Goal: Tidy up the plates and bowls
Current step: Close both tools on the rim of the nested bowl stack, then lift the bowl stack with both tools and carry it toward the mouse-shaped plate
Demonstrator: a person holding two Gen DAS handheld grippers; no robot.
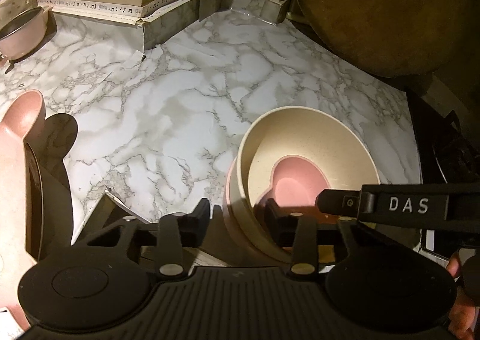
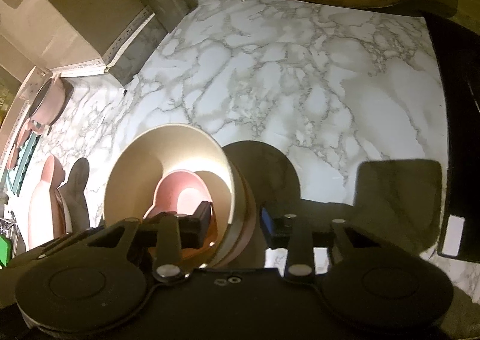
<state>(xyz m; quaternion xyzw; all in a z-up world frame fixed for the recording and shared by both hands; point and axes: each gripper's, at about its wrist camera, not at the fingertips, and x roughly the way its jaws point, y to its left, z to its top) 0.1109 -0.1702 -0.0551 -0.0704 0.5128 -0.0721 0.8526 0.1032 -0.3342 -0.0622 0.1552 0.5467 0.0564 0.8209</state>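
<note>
Cream bowl (image 1: 306, 142) sits tilted in a nested stack w/ a pink bowl (image 1: 229, 190) showing under its left edge and a small pink eared dish (image 1: 295, 178) inside. Stack is at the near-middle of the marble surface (image 1: 168, 106), right up against both tongs.

Left tongs (image 1: 238, 214) grasp the stack's near-left wall: one finger outside, one inside the cream bowl. Right tongs (image 2: 237, 217) are clenched on the opposite wall, the left finger inside by the pink dish, the right one outside. Right tongs' arm marked "DAS" crosses the left view.

Stack's bottom is hidden by the tongs' bodies, so contact w/ the surface can't be judged. How many bowls are nested is unclear.

Far left: pink pot (image 1: 22, 31) by the wall. Near left: pink eared plate (image 1: 21, 160), cut off. Far right: large brown round board (image 1: 387, 7). Beige wall panels behind, dim warm light.
</note>
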